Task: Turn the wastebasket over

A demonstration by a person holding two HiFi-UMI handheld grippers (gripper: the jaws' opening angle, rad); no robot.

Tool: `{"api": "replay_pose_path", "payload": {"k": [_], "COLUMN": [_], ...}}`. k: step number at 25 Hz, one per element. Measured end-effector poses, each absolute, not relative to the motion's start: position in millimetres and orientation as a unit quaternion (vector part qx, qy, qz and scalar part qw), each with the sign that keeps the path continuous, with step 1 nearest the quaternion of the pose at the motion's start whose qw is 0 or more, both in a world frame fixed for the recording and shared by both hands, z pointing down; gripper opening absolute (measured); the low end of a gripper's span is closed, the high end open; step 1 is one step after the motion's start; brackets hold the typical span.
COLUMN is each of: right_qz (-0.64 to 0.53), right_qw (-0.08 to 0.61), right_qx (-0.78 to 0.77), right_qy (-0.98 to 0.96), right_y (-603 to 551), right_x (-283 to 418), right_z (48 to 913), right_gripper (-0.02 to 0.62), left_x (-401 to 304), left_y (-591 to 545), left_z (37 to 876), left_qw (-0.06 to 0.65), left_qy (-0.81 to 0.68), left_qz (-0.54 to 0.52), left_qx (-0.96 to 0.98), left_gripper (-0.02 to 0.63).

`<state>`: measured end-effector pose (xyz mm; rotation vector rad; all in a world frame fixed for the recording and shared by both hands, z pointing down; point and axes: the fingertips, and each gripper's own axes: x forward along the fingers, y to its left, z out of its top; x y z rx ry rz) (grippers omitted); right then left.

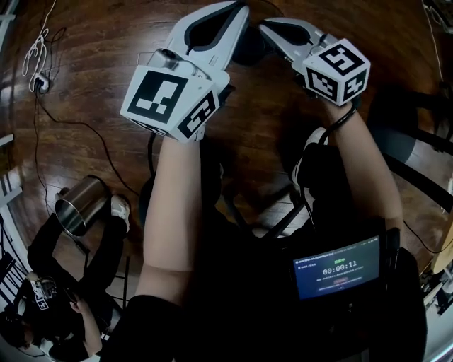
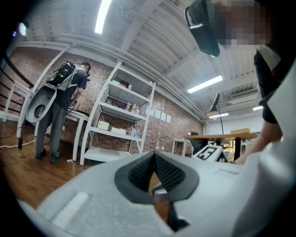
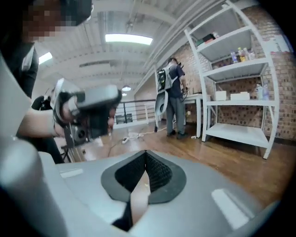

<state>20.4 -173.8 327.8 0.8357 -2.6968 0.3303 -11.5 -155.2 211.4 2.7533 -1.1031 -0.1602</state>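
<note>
The wastebasket (image 1: 80,203) is a shiny steel bin on the wooden floor at the lower left of the head view, its dark mouth turned toward the picture's lower left. Whether it stands or lies I cannot tell. Both grippers are held high in front of me, far from it. The left gripper (image 1: 233,10) is shut with nothing in it, and its pads meet in its own view (image 2: 154,155). The right gripper (image 1: 272,28) is shut and empty too, jaws together (image 3: 145,152). Its marker cube (image 2: 210,152) shows in the left gripper view.
A person in black (image 1: 64,283) crouches beside the bin, one shoe (image 1: 120,206) against it. Cables (image 1: 39,78) trail over the floor at upper left. Dark furniture legs (image 1: 417,145) stand at right. A white shelf unit (image 3: 240,78) and a standing person with a backpack (image 3: 173,97) are farther off.
</note>
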Motion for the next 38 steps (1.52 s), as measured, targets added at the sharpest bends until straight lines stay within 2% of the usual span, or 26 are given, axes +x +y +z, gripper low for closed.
{"api": "replay_pose_path", "payload": {"k": [4, 10, 19, 23, 30, 38], "right_qz": [0.113, 0.068, 0.044, 0.054, 0.065, 0.079], "right_qw": [0.043, -0.016, -0.015, -0.015, -0.008, -0.029], "right_qx": [0.334, 0.326, 0.303, 0.310, 0.294, 0.298], "right_qy": [-0.935, -0.943, -0.952, -0.949, -0.954, -0.951], "right_y": [-162.6, -153.2, -150.2, -165.4, -160.4, -153.3], "right_x": [30.8, 36.9, 17.3, 32.1, 42.0, 59.0], "right_z": [260.4, 231.9, 231.4, 242.0, 258.8, 256.8], "right_gripper": [0.009, 0.009, 0.011, 0.011, 0.011, 0.011], "left_x": [-9.3, -1.7, 0.9, 17.5, 26.6, 38.0], "left_y": [-157.7, -156.7, -153.3, -154.2, -149.3, -143.1], "left_z": [218.7, 224.7, 227.5, 237.9, 248.7, 250.6], "left_qw": [0.068, 0.082, 0.068, 0.059, 0.073, 0.107], "left_qy": [-0.361, -0.363, -0.354, -0.342, -0.345, -0.352], "left_qz": [-0.044, -0.019, -0.005, 0.005, 0.031, -0.006], "left_qx": [0.929, 0.928, 0.933, 0.938, 0.935, 0.930], "left_gripper": [0.003, 0.003, 0.003, 0.003, 0.003, 0.003]}}
